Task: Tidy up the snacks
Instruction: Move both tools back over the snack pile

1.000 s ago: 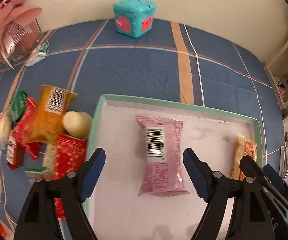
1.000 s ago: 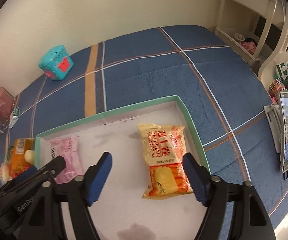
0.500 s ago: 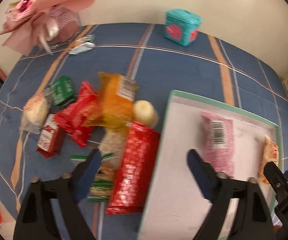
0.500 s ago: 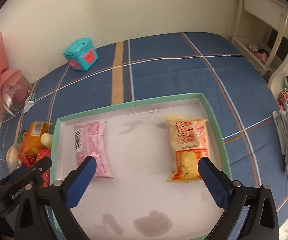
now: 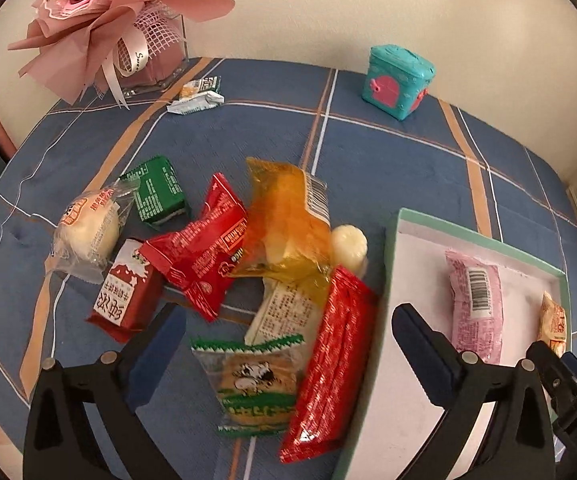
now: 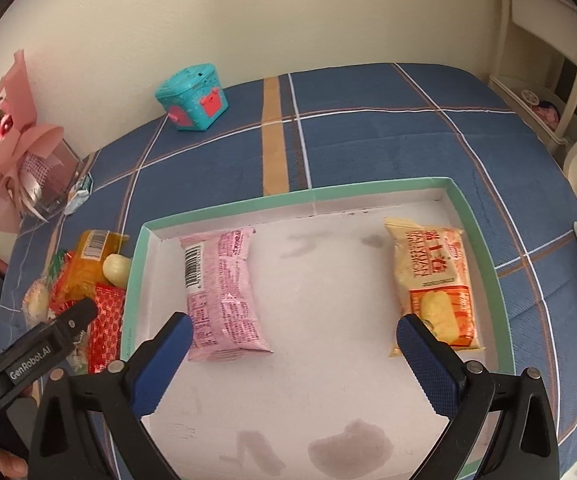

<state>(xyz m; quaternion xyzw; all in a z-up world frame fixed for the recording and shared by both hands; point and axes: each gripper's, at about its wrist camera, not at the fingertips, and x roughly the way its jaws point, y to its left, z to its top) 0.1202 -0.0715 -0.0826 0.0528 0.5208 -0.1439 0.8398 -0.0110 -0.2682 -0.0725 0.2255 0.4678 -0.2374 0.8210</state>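
Observation:
A green-rimmed white tray [image 6: 500, 280] holds a pink snack pack [image 6: 220, 292] at its left and a yellow-orange pack [image 6: 436, 276] at its right. My right gripper [image 6: 292, 336] is open and empty above the tray's middle. In the left wrist view a pile of snacks lies left of the tray [image 5: 392, 240]: a long red pack [image 5: 328, 380], a green-and-clear biscuit pack [image 5: 254, 384], an orange pack [image 5: 284, 224], a red pack [image 5: 196, 252] and a bun [image 5: 88, 232]. My left gripper [image 5: 288, 336] is open and empty above the biscuit pack.
A teal box [image 5: 398, 76] stands at the back of the blue plaid table. A pink bouquet [image 5: 116, 20] stands at the back left, with a small wrapper [image 5: 196, 96] beside it. A white shelf [image 6: 544, 80] and clutter sit at the right edge.
My left gripper has swung left, from over the pink pack in the tray to over the snack pile. My right gripper has pulled back and shifted left; it stays open.

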